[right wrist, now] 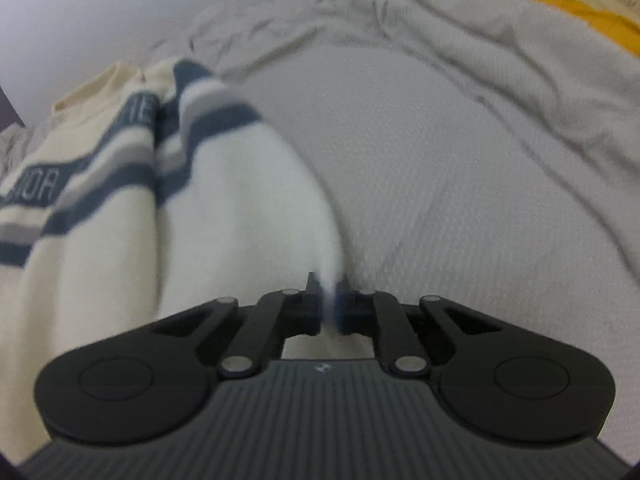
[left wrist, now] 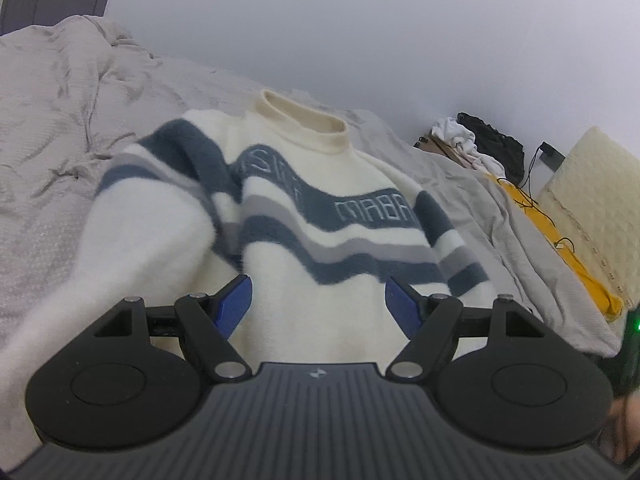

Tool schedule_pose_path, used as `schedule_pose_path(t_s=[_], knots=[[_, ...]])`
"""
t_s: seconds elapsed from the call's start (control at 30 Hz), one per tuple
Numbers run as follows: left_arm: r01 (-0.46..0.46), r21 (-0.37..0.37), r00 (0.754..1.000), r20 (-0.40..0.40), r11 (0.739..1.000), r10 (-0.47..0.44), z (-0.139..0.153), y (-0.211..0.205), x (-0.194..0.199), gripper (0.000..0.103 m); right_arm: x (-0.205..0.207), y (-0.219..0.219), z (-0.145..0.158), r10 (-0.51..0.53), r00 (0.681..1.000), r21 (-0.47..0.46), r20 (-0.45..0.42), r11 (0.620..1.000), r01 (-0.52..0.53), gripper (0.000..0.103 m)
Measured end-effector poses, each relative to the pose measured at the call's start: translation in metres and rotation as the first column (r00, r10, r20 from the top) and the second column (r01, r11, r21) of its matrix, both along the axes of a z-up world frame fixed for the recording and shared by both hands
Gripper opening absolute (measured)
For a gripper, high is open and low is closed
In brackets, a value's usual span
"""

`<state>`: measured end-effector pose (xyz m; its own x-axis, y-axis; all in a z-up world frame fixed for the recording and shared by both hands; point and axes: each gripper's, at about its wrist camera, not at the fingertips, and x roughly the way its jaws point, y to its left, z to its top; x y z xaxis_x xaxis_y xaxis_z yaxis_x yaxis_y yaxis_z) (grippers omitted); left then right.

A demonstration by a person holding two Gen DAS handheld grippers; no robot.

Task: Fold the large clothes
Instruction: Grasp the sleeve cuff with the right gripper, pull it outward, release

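A cream sweater (left wrist: 320,236) with wavy blue and grey stripes and a roll collar lies face up on the bed, collar toward the wall. Its sleeve on the left (left wrist: 132,240) is folded inward over the chest. My left gripper (left wrist: 320,300) hovers over the lower body of the sweater, its blue pads wide apart with nothing pinched between them. In the right wrist view the other sleeve (right wrist: 248,184) runs down toward me, and my right gripper (right wrist: 330,300) is shut on the white end of that sleeve.
A grey bedspread (right wrist: 460,160) covers the bed, with a rumpled blanket (left wrist: 60,100) at the left. A yellow cloth (left wrist: 568,256) with black cables, a cream cushion (left wrist: 596,200) and a pile of white and black clothes (left wrist: 480,144) sit at the right by the wall.
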<state>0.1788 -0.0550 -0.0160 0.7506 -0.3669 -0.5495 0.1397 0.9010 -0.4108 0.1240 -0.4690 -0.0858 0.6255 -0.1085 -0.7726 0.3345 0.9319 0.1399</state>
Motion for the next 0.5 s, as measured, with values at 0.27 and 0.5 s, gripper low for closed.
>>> schedule_pose_path(t_s=[0.27,0.5], knots=[[0.01,-0.032,1.0,-0.004,0.999,-0.01,-0.004,0.005,0.009,0.078,0.038,-0.029,0.093,0.05,0.994,-0.258,0.097,0.966,-0.023,0.009],[0.0,-0.045,1.0,0.013,0.999,0.001,-0.013,0.003,0.027,0.078,0.122,-0.055,0.16,0.07,0.988,-0.479,0.141,0.878,0.006,0.008]])
